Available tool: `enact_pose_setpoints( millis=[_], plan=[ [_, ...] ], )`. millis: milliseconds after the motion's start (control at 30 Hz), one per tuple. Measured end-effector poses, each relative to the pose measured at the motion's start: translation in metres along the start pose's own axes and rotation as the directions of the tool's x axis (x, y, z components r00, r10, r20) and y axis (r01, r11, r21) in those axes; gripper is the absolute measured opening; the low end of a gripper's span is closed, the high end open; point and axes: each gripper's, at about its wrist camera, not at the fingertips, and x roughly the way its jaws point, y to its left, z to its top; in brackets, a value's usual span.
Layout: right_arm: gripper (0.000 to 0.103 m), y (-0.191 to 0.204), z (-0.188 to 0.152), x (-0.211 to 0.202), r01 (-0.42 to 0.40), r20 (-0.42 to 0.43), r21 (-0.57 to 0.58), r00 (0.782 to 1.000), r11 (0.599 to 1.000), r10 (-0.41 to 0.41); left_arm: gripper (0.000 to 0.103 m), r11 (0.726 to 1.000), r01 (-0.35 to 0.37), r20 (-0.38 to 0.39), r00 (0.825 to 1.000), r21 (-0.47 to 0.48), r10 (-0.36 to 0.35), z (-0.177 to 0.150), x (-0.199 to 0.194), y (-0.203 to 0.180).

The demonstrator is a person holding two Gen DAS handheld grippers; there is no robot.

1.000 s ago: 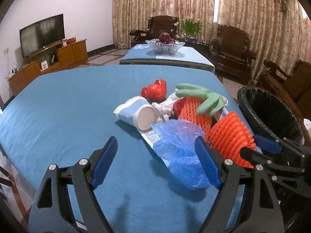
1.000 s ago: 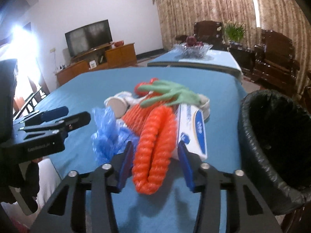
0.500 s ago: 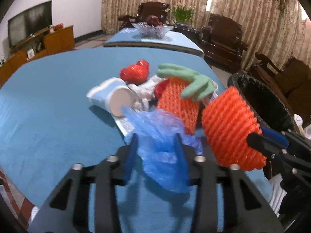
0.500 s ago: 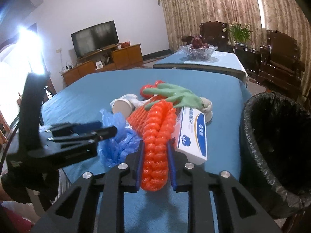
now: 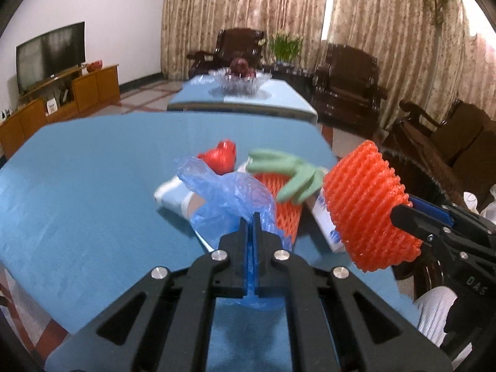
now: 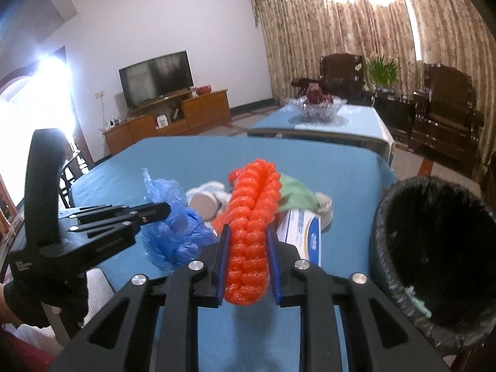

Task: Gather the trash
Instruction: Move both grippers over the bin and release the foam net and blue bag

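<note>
Nearest to me, the left tool [image 5: 253, 217] has just closed its jaws completely, and they pinch the thin blue plastic bag [image 5: 229, 198], which bulges out in front of the tips, above the blue cloth of the bench [image 5: 93, 192]. At about 3 o'clock from it, the right tool [image 6: 247, 232] is closed firmly on an orange foam net [image 6: 251, 217]. The net is pressed between the two blue pads and stands out ahead of the jaws and below them, clear of the bench.

A little farther, at 12 o'clock, the rest of the trash lies in one heap on the bench: a white and blue paper cup [image 5: 173, 195] on its side, a second orange net [image 5: 286, 217], a green glove [image 5: 294, 176] resting over it, a white and blue box [image 6: 303, 232] and a red bag [image 5: 220, 158].

At 2 o'clock of the heap, just beside the edge of the bench, the black bin [image 6: 434, 248] stands open.

Far behind is another bench with a glass bowl [image 5: 240, 82].
</note>
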Motion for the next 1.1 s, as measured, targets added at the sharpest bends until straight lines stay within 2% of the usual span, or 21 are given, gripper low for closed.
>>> enact_pose_setpoints(
  millis=[300,533,833,1100],
  plan=[
    [0.022,-0.018,0.02,-0.02,0.055,0.058,0.014,0.997,0.998,-0.056,0.001,0.998,0.056,0.08,0.995,0.041,-0.059,0.032,-0.019,-0.031],
    [0.022,-0.054,0.033,-0.039,0.153,0.096,0.04,0.983,0.987,-0.156,0.001,0.988,0.128,0.109,0.985,0.083,-0.137,0.051,-0.007,-0.065],
    [0.022,-0.118,0.04,-0.059,0.302,0.105,0.1,0.944,0.948,-0.312,0.001,0.96,0.246,0.121,0.958,0.131,-0.262,0.074,0.029,-0.128],
    [0.022,-0.175,0.031,-0.07,0.404,0.075,0.157,0.905,0.901,-0.419,0.001,0.928,0.336,0.094,0.931,0.161,-0.353,0.085,0.068,-0.185]
  ],
)
